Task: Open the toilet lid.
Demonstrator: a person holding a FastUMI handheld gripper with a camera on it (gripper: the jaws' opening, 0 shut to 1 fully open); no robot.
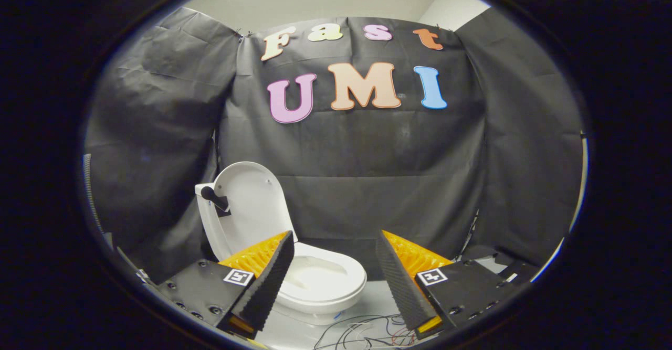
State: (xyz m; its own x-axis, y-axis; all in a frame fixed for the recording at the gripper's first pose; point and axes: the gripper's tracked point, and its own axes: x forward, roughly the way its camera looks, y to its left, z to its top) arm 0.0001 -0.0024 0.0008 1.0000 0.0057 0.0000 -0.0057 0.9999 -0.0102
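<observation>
A small white toilet (320, 282) stands on the floor just beyond my left finger, partly hidden by it. Its lid (252, 203) stands raised, leaning back toward the black cloth wall, with a dark handle (214, 197) sticking out from its left edge. The seat and bowl lie uncovered below it. My gripper (334, 245) is open, its fingers wide apart with nothing between them. It is held back from the toilet and touches nothing.
Loose wires (367, 331) lie on the pale floor in front of the toilet, between my fingers. Black cloth walls close the booth behind and on both sides. Dark flat equipment (499, 261) sits at the right by the wall.
</observation>
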